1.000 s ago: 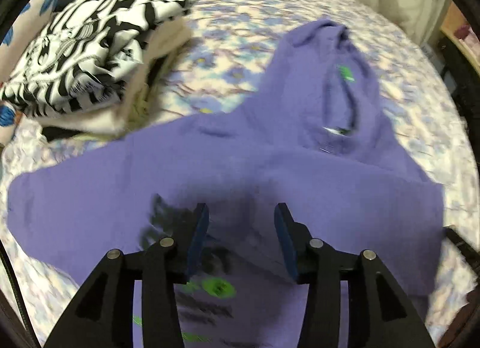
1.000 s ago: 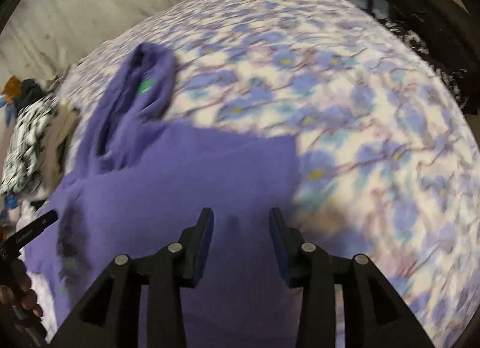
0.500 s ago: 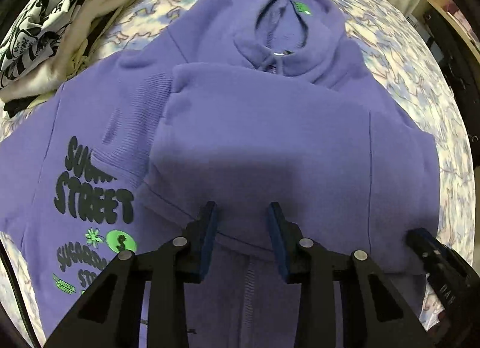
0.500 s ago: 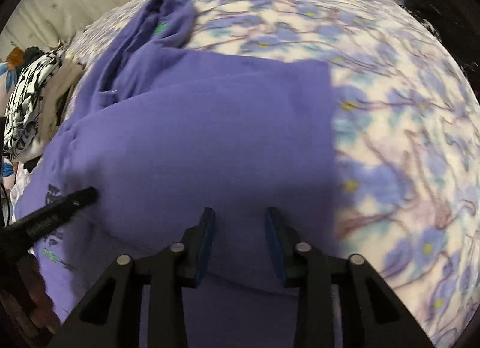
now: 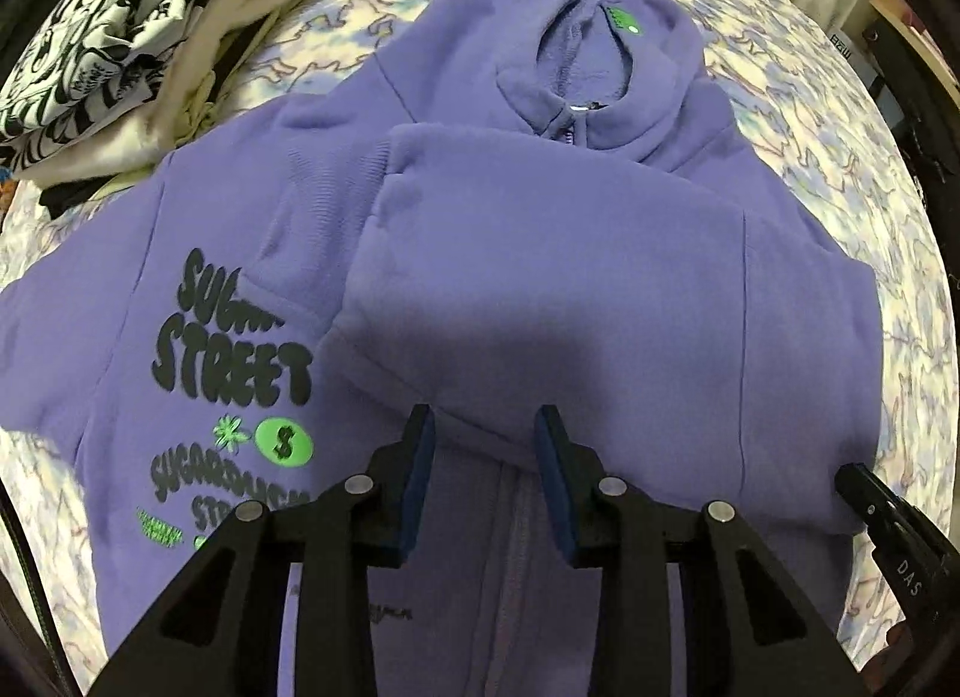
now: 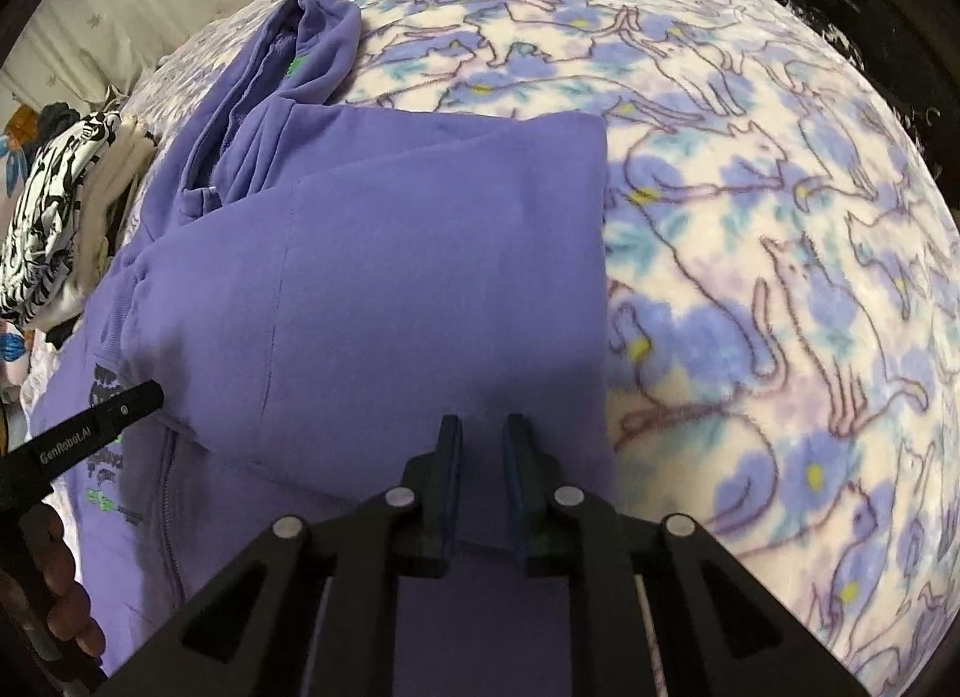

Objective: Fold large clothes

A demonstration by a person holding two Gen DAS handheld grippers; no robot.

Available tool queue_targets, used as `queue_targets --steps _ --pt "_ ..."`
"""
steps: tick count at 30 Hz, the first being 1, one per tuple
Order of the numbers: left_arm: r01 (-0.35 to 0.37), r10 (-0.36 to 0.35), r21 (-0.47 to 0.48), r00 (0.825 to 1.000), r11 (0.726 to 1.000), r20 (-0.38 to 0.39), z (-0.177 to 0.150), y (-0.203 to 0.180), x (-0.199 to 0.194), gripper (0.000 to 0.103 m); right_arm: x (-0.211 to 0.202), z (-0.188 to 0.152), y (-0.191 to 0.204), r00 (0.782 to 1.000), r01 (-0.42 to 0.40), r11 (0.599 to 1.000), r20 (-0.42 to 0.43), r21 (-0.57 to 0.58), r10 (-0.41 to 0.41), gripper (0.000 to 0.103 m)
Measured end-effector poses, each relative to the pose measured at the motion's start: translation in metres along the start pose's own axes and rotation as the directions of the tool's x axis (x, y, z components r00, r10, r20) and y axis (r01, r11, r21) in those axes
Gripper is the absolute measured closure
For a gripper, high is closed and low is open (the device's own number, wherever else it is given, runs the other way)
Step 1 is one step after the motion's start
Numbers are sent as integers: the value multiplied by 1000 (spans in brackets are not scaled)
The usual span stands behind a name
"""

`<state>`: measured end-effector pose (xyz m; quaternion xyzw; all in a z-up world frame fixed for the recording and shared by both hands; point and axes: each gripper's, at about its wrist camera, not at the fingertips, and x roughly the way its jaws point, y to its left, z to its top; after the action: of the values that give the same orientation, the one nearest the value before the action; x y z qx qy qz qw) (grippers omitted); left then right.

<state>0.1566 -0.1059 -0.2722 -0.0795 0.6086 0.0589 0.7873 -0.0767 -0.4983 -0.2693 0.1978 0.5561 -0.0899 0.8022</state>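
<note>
a: what's at the upper left?
b: folded clothes (image 5: 120, 48). mid-frame, the purple hoodie (image 5: 540, 277) lies on the floral blanket (image 6: 750, 187).
a: grippers?
b: left gripper (image 5: 483, 445) straddles a fold, grip unclear. right gripper (image 6: 483, 445), lower centre, has been closing, nearly clenched; hold unclear.

One purple hoodie (image 5: 540, 277) on bed (image 5: 840, 126); one hood (image 5: 606, 18), one green neck label (image 5: 624, 21); one sleeve (image 6: 420, 289) folded across front; one zip down middle; one green dollar-sign dot (image 5: 283, 440), one green flower mark beside it; one pile of folded clothes (image 5: 138, 54) at hoodie's far left, layers in it too bunched to count beyond black-and-white patterned top piece and cream ones below; two grippers: left gripper (image 5: 483, 436), right gripper (image 6: 483, 431); two jaws each; one bare hand (image 6: 57, 589) in right wrist view.
</note>
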Motion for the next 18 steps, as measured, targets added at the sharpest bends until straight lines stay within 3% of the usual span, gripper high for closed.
queue_targets --steps 12,18 --pt "-4 5 -22 999 1000 45 -20 -19 -91 69 -60 -11 3 998 9 1000 -62 -20 -10 89" --pt "-11 15 -51 997 999 76 -41 -30 -153 69 -105 -17 17 997 -41 996 -65 -75 36 89"
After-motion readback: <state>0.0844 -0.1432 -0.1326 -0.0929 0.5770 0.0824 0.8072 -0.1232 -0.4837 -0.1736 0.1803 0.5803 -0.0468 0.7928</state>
